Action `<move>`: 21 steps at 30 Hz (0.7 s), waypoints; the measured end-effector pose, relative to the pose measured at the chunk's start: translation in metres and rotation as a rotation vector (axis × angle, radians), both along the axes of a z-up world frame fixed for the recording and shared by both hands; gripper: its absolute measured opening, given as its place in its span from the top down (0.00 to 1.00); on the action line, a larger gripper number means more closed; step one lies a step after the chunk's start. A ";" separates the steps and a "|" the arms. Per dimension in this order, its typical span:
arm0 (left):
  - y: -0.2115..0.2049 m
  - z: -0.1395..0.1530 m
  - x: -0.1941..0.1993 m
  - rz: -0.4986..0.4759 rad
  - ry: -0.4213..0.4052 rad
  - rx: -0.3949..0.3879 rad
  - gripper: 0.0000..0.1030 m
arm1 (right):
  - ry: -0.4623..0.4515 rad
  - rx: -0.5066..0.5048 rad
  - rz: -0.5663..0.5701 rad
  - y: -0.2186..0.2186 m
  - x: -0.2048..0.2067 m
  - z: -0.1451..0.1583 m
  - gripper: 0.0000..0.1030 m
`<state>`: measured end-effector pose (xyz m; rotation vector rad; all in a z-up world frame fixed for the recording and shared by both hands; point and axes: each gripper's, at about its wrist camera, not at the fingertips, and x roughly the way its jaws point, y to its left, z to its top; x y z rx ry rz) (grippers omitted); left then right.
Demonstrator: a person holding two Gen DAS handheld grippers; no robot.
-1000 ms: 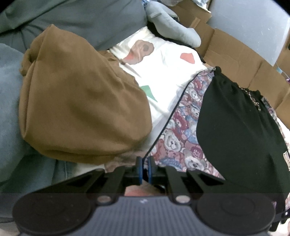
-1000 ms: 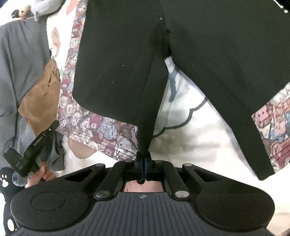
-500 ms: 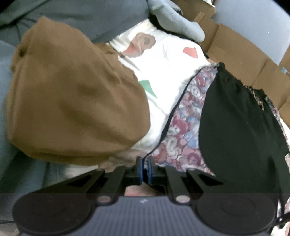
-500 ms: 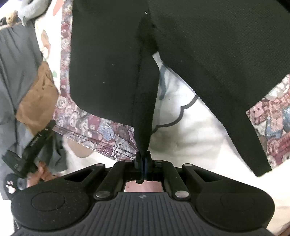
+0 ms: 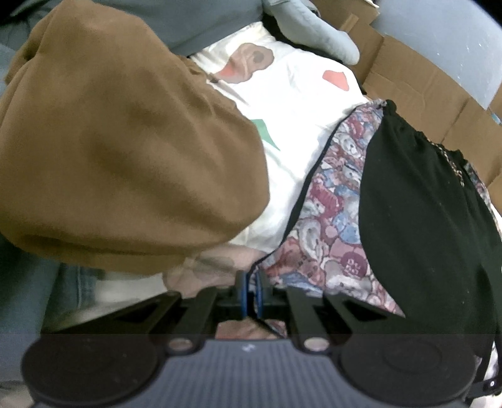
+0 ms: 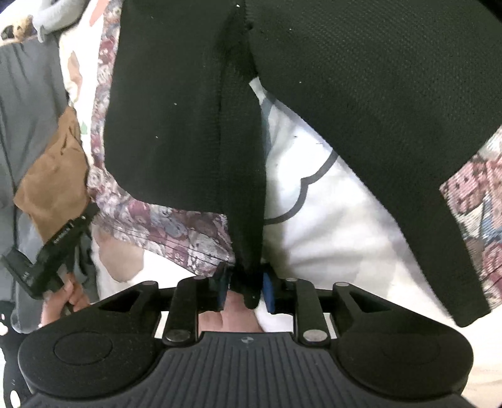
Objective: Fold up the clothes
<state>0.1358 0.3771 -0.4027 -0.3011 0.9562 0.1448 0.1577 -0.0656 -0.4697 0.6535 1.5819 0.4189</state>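
Observation:
A black garment (image 5: pixel 423 219) with teddy-bear patterned panels (image 5: pixel 332 204) lies spread on a white printed sheet (image 5: pixel 298 94). My left gripper (image 5: pixel 250 288) is shut on the corner of the patterned hem at the garment's near left edge. In the right wrist view the black garment (image 6: pixel 345 78) fills the top, and a narrow black fold (image 6: pixel 243 188) runs down into my right gripper (image 6: pixel 244 287). Its blue pads (image 6: pixel 269 292) stand apart, with the fold's end loose between them. The left gripper (image 6: pixel 53 248) shows at far left, held by a hand (image 6: pixel 66 298).
A bulky brown garment (image 5: pixel 125 157) lies heaped just left of the left gripper. Grey clothing (image 6: pixel 28 94) sits beyond it. A grey plush (image 5: pixel 310 28) and flattened cardboard (image 5: pixel 408 84) border the sheet's far side. Bare white sheet (image 6: pixel 339 226) shows under the right gripper.
The right gripper's jaws, shut on the black fold in the earlier frames, have now parted. The left gripper stays shut on the hem and has drifted slightly toward the brown garment.

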 end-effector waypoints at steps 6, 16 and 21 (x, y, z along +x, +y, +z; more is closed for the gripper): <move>-0.003 0.015 -0.010 0.014 -0.009 0.018 0.94 | 0.042 0.007 -0.003 0.000 0.002 0.001 0.99; -0.008 0.042 -0.016 0.019 -0.037 0.084 0.94 | 0.076 0.045 0.049 0.015 0.004 0.013 1.00; -0.011 0.025 -0.013 0.009 -0.011 0.123 0.94 | 0.091 0.062 0.066 0.024 0.002 0.013 1.00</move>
